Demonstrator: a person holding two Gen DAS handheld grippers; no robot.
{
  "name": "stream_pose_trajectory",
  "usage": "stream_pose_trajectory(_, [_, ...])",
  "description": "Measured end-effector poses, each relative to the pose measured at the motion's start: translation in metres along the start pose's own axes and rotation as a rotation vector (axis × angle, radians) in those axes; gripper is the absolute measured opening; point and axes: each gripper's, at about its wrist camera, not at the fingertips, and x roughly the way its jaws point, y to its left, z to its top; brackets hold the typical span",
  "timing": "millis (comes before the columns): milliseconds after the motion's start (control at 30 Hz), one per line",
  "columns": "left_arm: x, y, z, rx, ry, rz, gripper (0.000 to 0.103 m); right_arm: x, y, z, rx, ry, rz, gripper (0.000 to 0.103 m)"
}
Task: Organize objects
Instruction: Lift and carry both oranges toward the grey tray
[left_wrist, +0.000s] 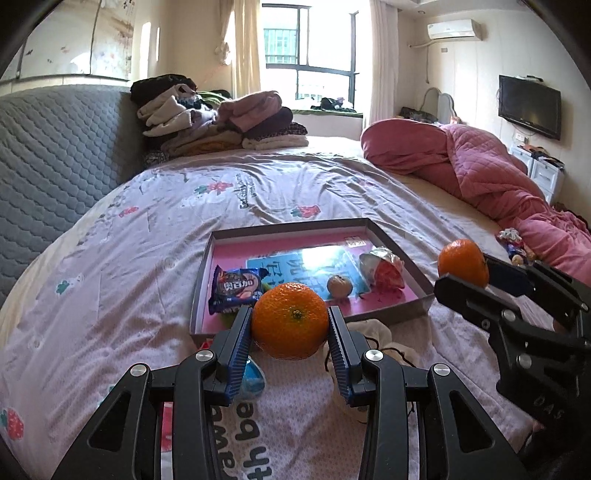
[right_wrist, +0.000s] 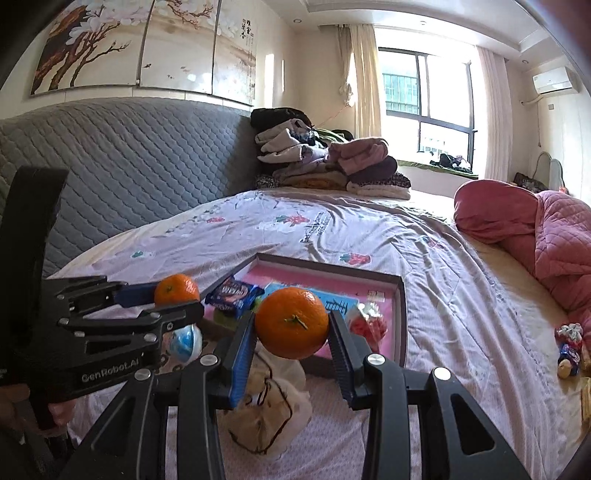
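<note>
My left gripper (left_wrist: 290, 322) is shut on an orange (left_wrist: 290, 320), lifted above the bed just in front of the shallow pink-lined box (left_wrist: 201, 288). Seen from the right wrist view, that left gripper (right_wrist: 173, 295) and its orange (right_wrist: 176, 288) sit at the left. My right gripper (right_wrist: 291, 325) is shut on a second orange (right_wrist: 291, 323), also held above the box's near edge (right_wrist: 400, 317); from the left wrist view this right gripper (left_wrist: 461, 275) and orange (left_wrist: 462, 261) appear at the right. The box holds a blue biscuit packet (left_wrist: 236, 290), a small brown fruit (left_wrist: 339, 285) and a red-and-silver wrapper (left_wrist: 384, 269).
A beige cloth bag (right_wrist: 273, 398) and a blue-and-white ball (right_wrist: 186, 341) lie on the sheet under the grippers. Wrapped sweets (right_wrist: 570, 347) sit at the right by a pink quilt (right_wrist: 554, 240). Folded clothes (right_wrist: 325, 162) are stacked at the grey headboard (right_wrist: 129, 166).
</note>
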Motion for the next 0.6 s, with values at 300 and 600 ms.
stream_pose_trajectory(300, [0.016,0.009,0.009,-0.008,0.004,0.011,0.041,0.019,-0.007,0.016,-0.004,-0.005,-0.016,0.039])
stream_pose_trajectory(600, [0.033,0.017,0.019,-0.01,0.014,0.024,0.041,0.037,-0.01,0.028,-0.012,0.001,-0.021,0.039])
